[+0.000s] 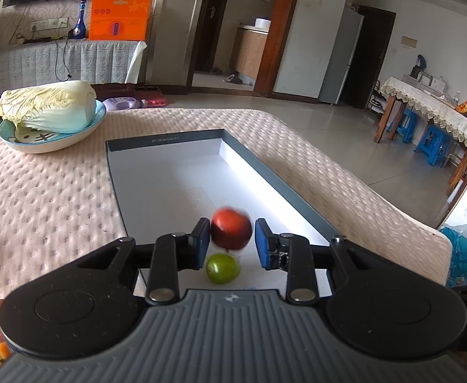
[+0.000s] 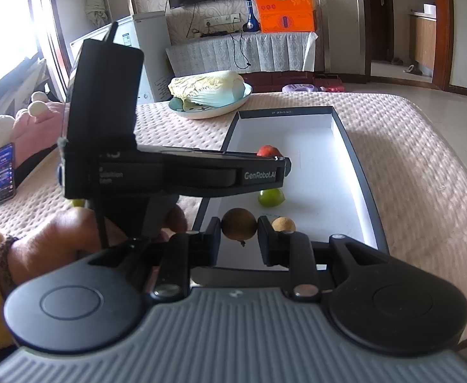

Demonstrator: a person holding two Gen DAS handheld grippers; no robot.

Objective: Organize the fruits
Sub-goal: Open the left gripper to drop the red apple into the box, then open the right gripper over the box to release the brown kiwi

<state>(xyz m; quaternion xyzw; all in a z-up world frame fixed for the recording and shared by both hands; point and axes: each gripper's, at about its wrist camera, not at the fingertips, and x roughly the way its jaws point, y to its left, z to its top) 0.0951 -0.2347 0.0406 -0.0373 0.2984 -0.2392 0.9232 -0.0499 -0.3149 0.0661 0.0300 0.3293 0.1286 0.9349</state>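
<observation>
Right wrist, left tool [image 2: 278, 172], "GenRobot.AI" label

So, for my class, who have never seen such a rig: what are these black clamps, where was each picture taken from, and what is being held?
No robot here: a person holds a two-finger gripper in each hand, each with a camera looking along its fingers.

The left gripper stands open around a blurred red fruit, with a gap on one side, above a green fruit in the shallow box.

The right gripper pinches a brown fruit over the same box; a smaller tan fruit lies beside. Its view also shows the left gripper side-on.

A cabbage rests in a bowl on the padded table.
</observation>
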